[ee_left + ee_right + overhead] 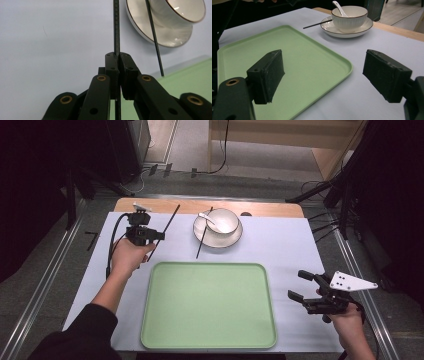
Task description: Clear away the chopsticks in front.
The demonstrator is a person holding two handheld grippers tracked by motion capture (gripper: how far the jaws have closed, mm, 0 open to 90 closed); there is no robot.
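My left gripper [159, 236] is at the table's left, shut on a thin black chopstick [172, 217] that it holds raised and slanted. In the left gripper view the jaws [118, 56] pinch that chopstick [116, 25] near its lower part. A second black chopstick [204, 237] leans with one end on a white plate [237, 237], its other end on the cloth. On the plate stands a white bowl [225, 219] with a white spoon [206, 217] in it. My right gripper [298, 284] hovers open at the right, off the tray [347, 65], with nothing between its pads [272, 72].
A large light-green tray [160, 320] lies bare at the front middle of the pale blue table cover [285, 245]. A strip of wooden table edge [270, 209] runs along the back. Dark stands and cables border both sides.
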